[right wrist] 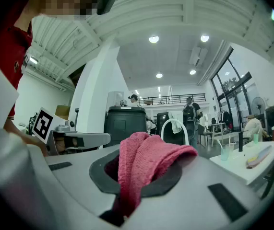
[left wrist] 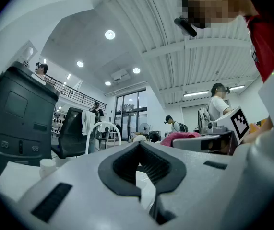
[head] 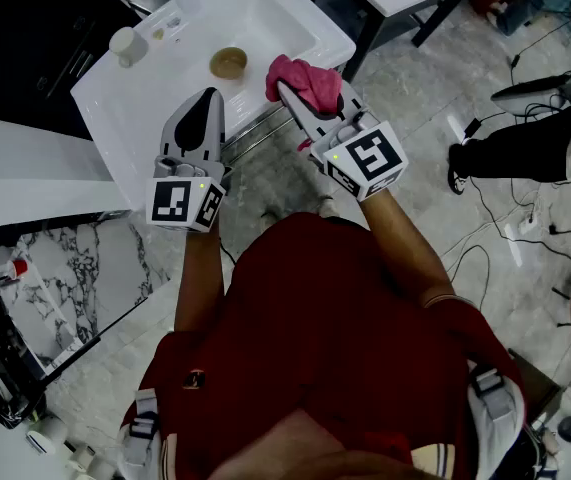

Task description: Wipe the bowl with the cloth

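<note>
Right tongs (head: 287, 92) pinch the cloth (head: 310, 78) — tips hidden; left tongs (head: 207, 98) pressed together, empty; bowl (head: 229, 63) apart.

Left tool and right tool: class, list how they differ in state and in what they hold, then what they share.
The right tool is shut on a pink cloth; the left tool is shut on nothing. The cloth bunches over the right tool's tip; the left tool's tip is bare. Both point towards the white sink and carry a marker cube.
</note>
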The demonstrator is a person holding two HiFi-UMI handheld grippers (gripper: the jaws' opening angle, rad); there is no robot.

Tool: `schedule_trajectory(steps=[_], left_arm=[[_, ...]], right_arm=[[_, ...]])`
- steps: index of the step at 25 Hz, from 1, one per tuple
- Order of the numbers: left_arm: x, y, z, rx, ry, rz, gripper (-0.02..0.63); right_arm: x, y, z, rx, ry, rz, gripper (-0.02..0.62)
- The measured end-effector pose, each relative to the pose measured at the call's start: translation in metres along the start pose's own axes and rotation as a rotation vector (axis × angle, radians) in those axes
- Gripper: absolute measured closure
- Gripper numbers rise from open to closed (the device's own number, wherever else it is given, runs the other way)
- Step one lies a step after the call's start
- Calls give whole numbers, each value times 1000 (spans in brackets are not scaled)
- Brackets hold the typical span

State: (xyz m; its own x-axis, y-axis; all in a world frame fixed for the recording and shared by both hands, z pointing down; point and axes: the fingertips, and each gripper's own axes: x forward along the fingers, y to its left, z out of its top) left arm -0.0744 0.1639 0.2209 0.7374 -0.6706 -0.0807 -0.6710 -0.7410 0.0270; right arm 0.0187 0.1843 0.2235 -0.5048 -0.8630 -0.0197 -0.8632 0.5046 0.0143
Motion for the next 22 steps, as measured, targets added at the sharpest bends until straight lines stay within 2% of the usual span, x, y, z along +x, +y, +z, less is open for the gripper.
schedule_trajectory(steps=[13,22], left_arm=[[-9,14,4,-13,-26,-3,600],[-28,59,-11,-23,-9,-20,600]], right_arm=[[7,10,5,-13,-16,-21,566],[43,34,-4,-39,4,-47,566]])
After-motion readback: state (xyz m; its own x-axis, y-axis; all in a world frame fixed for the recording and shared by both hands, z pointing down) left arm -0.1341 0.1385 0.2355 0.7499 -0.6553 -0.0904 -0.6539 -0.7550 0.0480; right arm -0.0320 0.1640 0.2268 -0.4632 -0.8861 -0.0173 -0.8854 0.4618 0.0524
